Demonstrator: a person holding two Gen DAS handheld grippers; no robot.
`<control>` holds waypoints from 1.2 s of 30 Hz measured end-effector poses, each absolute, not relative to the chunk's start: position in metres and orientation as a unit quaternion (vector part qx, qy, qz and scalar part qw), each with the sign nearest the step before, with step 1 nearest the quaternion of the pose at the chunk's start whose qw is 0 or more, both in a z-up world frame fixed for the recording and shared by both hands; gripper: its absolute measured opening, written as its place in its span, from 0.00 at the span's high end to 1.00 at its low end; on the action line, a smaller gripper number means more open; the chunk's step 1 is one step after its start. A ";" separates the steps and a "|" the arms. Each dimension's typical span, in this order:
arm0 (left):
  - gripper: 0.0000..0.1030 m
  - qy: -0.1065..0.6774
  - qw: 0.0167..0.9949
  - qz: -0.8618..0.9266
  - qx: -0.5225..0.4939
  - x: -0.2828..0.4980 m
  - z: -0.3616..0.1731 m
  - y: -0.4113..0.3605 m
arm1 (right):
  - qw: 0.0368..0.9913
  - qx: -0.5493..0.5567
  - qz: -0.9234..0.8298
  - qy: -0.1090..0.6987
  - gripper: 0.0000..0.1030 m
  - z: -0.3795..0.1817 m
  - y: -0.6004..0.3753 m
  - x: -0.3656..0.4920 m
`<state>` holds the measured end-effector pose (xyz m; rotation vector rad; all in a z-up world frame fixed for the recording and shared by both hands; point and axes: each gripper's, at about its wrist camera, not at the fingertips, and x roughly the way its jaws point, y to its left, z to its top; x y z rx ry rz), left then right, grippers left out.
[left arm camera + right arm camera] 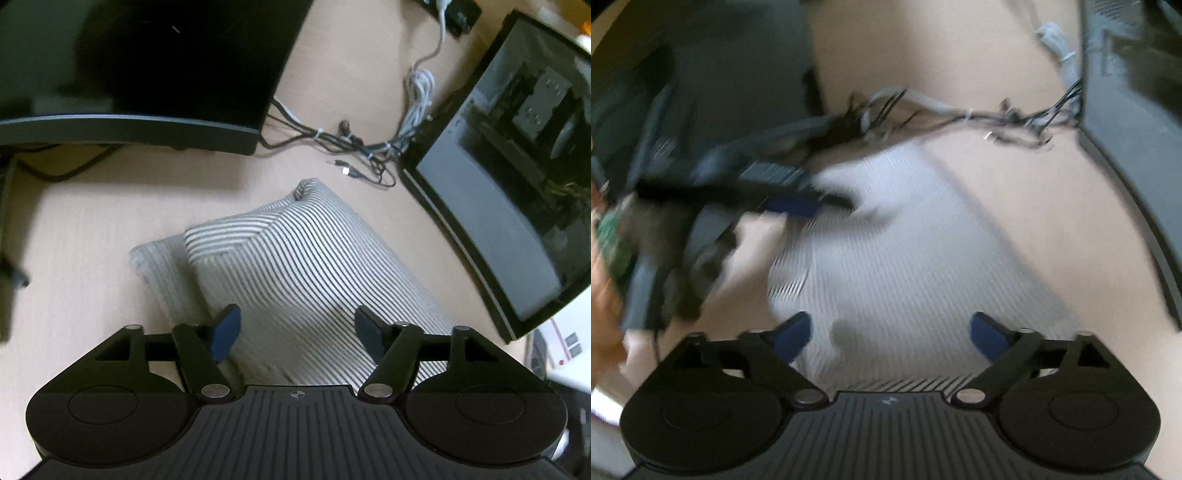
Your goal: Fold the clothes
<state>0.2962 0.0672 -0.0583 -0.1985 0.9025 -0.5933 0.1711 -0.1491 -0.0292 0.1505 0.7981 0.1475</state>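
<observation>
Striped cloth (pixel 295 266) is lying bunched in layers on the bench (pixel 92 229) beneath your left hand-held gripper (pixel 295 332) and right hand-held gripper (pixel 890 336), both spread, gripping nothing. Nearby cables (pixel 354 147) risk snagging if you're sweeping wide.

Left gripper (pixel 297 334): matte black body, ribbed centre plate with small round crosshair mark, two rounded side housings each with shallow circular recess. Black linkage arms, silver pivot screws at base and outer joints. Fingers (pixel 226 332) tipped with dark blue pads. Right gripper (pixel 890 338): same build, ribbed plate bears small pale logo, brighter blue pads (pixel 988 334).
</observation>
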 end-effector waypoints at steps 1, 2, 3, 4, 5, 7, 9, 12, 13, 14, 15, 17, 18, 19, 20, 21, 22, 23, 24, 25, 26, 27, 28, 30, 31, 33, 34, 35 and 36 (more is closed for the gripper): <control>0.25 0.425 0.855 -0.278 -0.101 0.288 -0.053 0.070 | 0.924 0.072 0.062 0.371 0.00 -0.022 -0.157 0.172; 0.24 0.422 0.858 -0.274 -0.107 0.280 -0.048 0.071 | 0.930 0.069 0.053 0.358 0.00 -0.017 -0.166 0.172; 0.24 0.418 0.859 -0.273 -0.115 0.273 -0.044 0.071 | 0.936 0.066 0.043 0.344 0.00 -0.012 -0.174 0.173; 0.24 0.415 0.859 -0.274 -0.123 0.266 -0.040 0.069 | 0.938 0.065 0.038 0.337 0.00 -0.010 -0.182 0.174; 0.24 0.413 0.857 -0.279 -0.129 0.258 -0.037 0.064 | 0.937 0.064 0.039 0.341 0.00 -0.013 -0.190 0.175; 0.24 0.410 0.852 -0.295 -0.137 0.244 -0.034 0.053 | 0.933 0.065 0.042 0.351 0.00 -0.020 -0.202 0.178; 0.24 0.419 0.844 -0.304 -0.142 0.232 -0.038 0.038 | 0.923 0.073 0.057 0.373 0.00 -0.034 -0.207 0.179; 0.24 0.452 0.834 -0.286 -0.137 0.225 -0.054 0.021 | 0.907 0.084 0.079 0.405 0.00 -0.056 -0.213 0.182; 0.24 0.458 0.834 -0.276 -0.137 0.224 -0.059 0.019 | 0.901 0.088 0.086 0.415 0.00 -0.063 -0.215 0.183; 0.24 0.463 0.834 -0.267 -0.138 0.223 -0.064 0.017 | 0.898 0.094 0.091 0.419 0.00 -0.068 -0.218 0.183; 0.24 0.466 0.834 -0.260 -0.141 0.222 -0.067 0.017 | 0.899 0.102 0.094 0.414 0.00 -0.071 -0.220 0.181; 0.24 0.465 0.835 -0.252 -0.153 0.222 -0.068 0.019 | 0.902 0.115 0.100 0.405 0.00 -0.075 -0.223 0.177; 0.24 0.465 0.835 -0.248 -0.157 0.222 -0.068 0.020 | 0.903 0.111 0.103 0.401 0.00 -0.076 -0.222 0.176; 0.24 0.465 0.836 -0.243 -0.158 0.222 -0.069 0.020 | 0.905 0.107 0.107 0.398 0.00 -0.076 -0.223 0.175; 0.23 0.464 0.838 -0.240 -0.157 0.221 -0.069 0.019 | 0.906 0.103 0.109 0.395 0.00 -0.076 -0.223 0.175; 0.22 0.462 0.840 -0.238 -0.155 0.220 -0.069 0.018 | 0.908 0.099 0.111 0.393 0.00 -0.077 -0.223 0.175; 0.21 0.460 0.842 -0.237 -0.152 0.218 -0.070 0.017 | 0.908 0.096 0.112 0.391 0.00 -0.077 -0.223 0.174; 0.19 0.458 0.844 -0.236 -0.149 0.217 -0.071 0.016 | 0.909 0.096 0.113 0.390 0.00 -0.077 -0.223 0.175; 0.19 0.457 0.846 -0.235 -0.146 0.215 -0.071 0.015 | 0.909 0.094 0.114 0.390 0.00 -0.077 -0.223 0.176; 0.19 0.456 0.846 -0.233 -0.145 0.215 -0.071 0.014 | 0.908 0.091 0.116 0.391 0.00 -0.078 -0.223 0.177; 0.19 0.456 0.847 -0.232 -0.144 0.215 -0.071 0.013 | 0.908 0.088 0.119 0.392 0.00 -0.078 -0.224 0.178; 0.18 0.456 0.848 -0.230 -0.141 0.216 -0.070 0.013 | 0.907 0.084 0.121 0.393 0.00 -0.078 -0.223 0.179; 0.18 0.457 0.849 -0.229 -0.135 0.219 -0.070 0.012 | 0.906 0.081 0.125 0.395 0.00 -0.077 -0.223 0.181; 0.18 0.457 0.852 -0.226 -0.122 0.225 -0.071 0.011 | 0.904 0.074 0.134 0.400 0.00 -0.077 -0.222 0.184; 0.18 0.456 0.854 -0.223 -0.113 0.230 -0.072 0.011 | 0.900 0.073 0.141 0.406 0.00 -0.076 -0.223 0.188; 0.18 0.457 0.856 -0.216 -0.106 0.239 -0.073 0.014 | 0.905 0.047 0.153 0.393 0.00 -0.065 -0.224 0.188; 0.19 0.457 0.857 -0.212 -0.112 0.242 -0.072 0.016 | 0.910 0.029 0.159 0.381 0.00 -0.059 -0.224 0.186; 0.19 0.457 0.857 -0.206 -0.120 0.243 -0.071 0.019 | 0.914 0.011 0.165 0.370 0.00 -0.052 -0.225 0.184; 0.19 0.455 0.858 -0.202 -0.129 0.243 -0.069 0.023 | 0.918 -0.008 0.170 0.358 0.00 -0.045 -0.225 0.183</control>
